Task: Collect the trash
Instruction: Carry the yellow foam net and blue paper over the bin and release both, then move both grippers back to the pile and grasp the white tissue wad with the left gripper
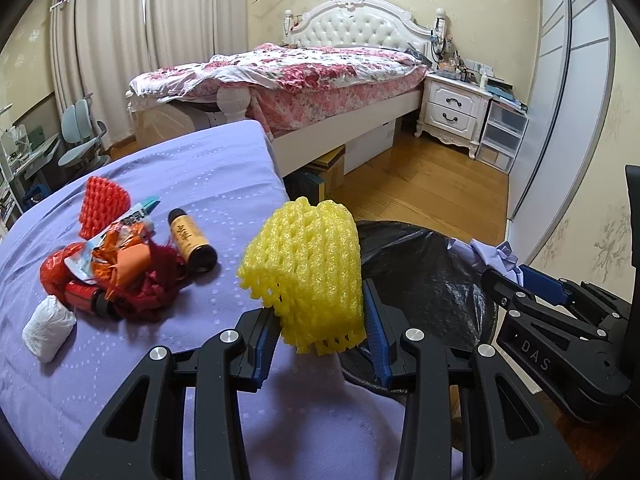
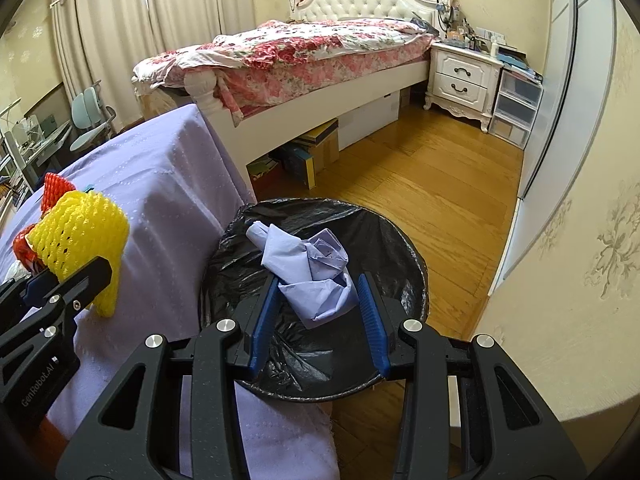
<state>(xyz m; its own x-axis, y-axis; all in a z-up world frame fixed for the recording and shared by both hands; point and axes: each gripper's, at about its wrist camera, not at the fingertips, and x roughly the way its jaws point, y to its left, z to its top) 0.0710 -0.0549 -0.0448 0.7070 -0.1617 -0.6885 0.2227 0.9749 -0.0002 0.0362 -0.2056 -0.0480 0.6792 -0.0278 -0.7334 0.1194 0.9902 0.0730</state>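
Bedroom setting: wood floor, a lavender-covered table (image 1: pixel 168 184) in the foreground, and a bed (image 1: pixel 304 76) beyond at 12 o'clock. Left gripper (image 1: pixel 320 340) is clamped on a yellow foam net (image 1: pixel 304 276), pads pressing both sides, held at the table's right edge. Right gripper (image 2: pixel 318 312) grips a crumpled lavender paper wad (image 2: pixel 308 268) directly over the black-lined trash bin (image 2: pixel 400 248), which stands on the floor just beside the table. Remaining litter sits on the cloth at 9 o'clock in the left wrist view: orange foam net (image 1: pixel 104 204), wrapper pile (image 1: pixel 120 268), small brown bottle (image 1: pixel 192 246), white wad (image 1: pixel 48 332).
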